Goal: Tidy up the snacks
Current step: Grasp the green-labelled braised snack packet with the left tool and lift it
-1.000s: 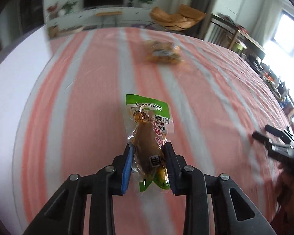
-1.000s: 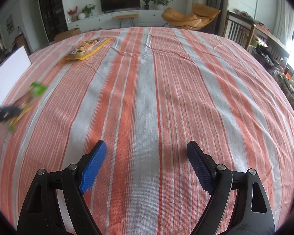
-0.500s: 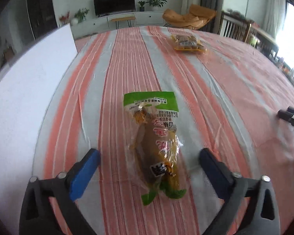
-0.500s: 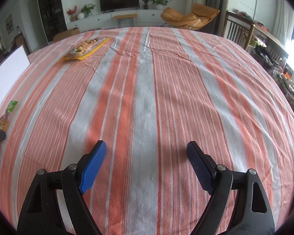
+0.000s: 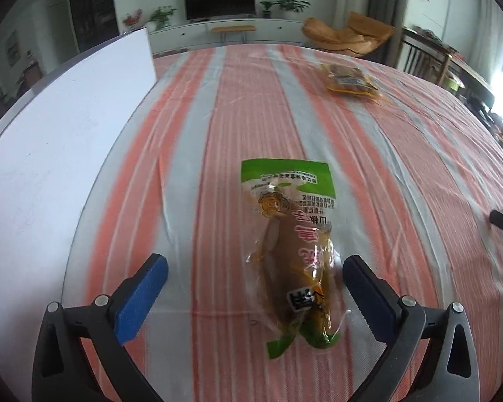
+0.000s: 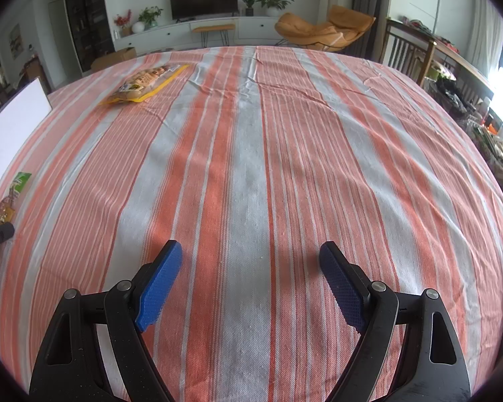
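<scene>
Left gripper [image 5: 255,268] angled steeply downward, jaws spread wide with blue pads [image 5: 141,301] gripping nothing; right gripper [image 6: 251,268] pitched down alike, jaws parted and empty, its black tip at the left view's right edge.

Black fingers [image 5: 382,305] with blue pads [image 6: 159,288], silver screws
</scene>
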Available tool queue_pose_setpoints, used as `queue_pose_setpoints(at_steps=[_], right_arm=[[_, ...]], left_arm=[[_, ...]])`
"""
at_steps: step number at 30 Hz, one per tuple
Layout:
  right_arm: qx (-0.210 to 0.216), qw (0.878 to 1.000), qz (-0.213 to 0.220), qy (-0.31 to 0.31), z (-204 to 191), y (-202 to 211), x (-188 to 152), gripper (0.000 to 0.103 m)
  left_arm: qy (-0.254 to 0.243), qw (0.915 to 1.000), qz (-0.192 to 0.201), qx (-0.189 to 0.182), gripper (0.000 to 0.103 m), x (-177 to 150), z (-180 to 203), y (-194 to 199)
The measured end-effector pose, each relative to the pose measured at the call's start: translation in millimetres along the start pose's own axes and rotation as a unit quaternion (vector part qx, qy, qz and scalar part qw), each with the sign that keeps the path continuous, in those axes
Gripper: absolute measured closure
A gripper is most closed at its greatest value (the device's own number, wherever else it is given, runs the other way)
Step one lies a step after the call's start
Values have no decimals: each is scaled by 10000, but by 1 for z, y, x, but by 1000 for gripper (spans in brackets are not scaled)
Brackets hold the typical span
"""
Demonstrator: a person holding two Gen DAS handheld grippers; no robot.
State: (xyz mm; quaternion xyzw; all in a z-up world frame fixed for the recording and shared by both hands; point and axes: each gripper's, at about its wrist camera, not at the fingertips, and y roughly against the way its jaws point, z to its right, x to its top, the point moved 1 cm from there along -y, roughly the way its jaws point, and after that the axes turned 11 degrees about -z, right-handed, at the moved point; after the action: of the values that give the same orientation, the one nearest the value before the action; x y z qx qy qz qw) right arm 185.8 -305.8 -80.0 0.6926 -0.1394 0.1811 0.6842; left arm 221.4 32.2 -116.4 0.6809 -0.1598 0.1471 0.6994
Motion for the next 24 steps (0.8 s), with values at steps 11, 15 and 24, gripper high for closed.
queue_pose_setpoints(at_steps=[11, 15, 24], right_arm=[[-5, 10000, -1, 2, 0, 0, 0, 17], [-9, 10000, -6, 3, 0, 0, 0, 16], [9, 10000, -22, -16, 1, -1, -2, 13]], left_arm=[[-11, 10000, -4, 22, 0, 0, 0, -1], [-12, 10000, -4, 23, 0, 0, 0, -1], [-12, 10000, -5, 22, 0, 0, 0, -1]])
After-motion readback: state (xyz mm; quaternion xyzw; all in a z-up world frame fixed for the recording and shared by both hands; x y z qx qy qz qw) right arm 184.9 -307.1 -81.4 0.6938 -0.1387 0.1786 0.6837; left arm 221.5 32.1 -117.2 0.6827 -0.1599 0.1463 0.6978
